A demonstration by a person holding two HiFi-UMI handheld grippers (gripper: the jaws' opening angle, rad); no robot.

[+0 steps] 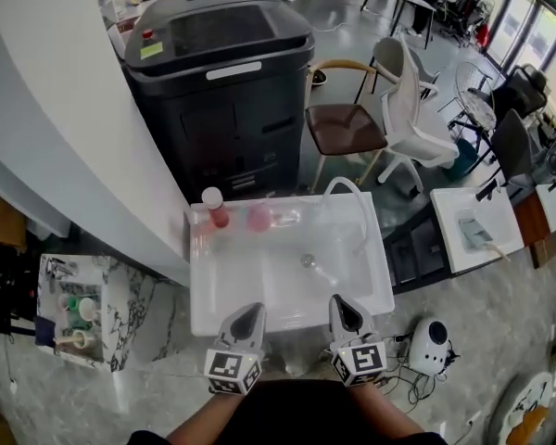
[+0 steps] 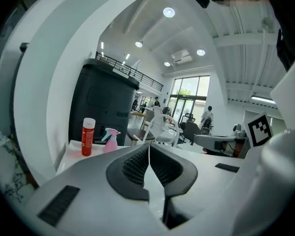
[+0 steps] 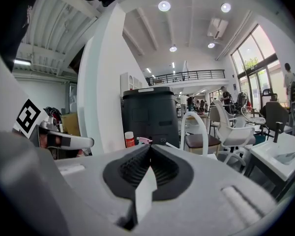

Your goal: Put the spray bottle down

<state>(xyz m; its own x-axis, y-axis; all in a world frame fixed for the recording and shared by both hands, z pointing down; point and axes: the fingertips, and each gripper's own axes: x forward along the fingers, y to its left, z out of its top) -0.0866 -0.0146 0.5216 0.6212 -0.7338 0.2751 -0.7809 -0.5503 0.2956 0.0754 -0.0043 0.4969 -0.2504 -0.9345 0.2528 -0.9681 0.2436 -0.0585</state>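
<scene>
The pink spray bottle (image 1: 259, 217) with a teal trigger stands upright on the back ledge of the white sink (image 1: 259, 290), next to a red bottle (image 1: 215, 208) with a white cap. Both also appear in the left gripper view, the spray bottle (image 2: 110, 140) right of the red bottle (image 2: 88, 136), and small in the right gripper view, the spray bottle (image 3: 145, 141) beside the red bottle (image 3: 130, 139). My left gripper (image 1: 249, 311) (image 2: 149, 149) and right gripper (image 1: 341, 304) (image 3: 150, 149) hover side by side at the sink's near edge, both shut and empty, well short of the bottles.
A white arched faucet (image 1: 347, 193) rises at the sink's back right, above the drain (image 1: 308, 260). A big black machine (image 1: 222, 72) stands behind the sink, with chairs (image 1: 352, 123) to its right. A marble shelf (image 1: 102, 313) with small items is at left.
</scene>
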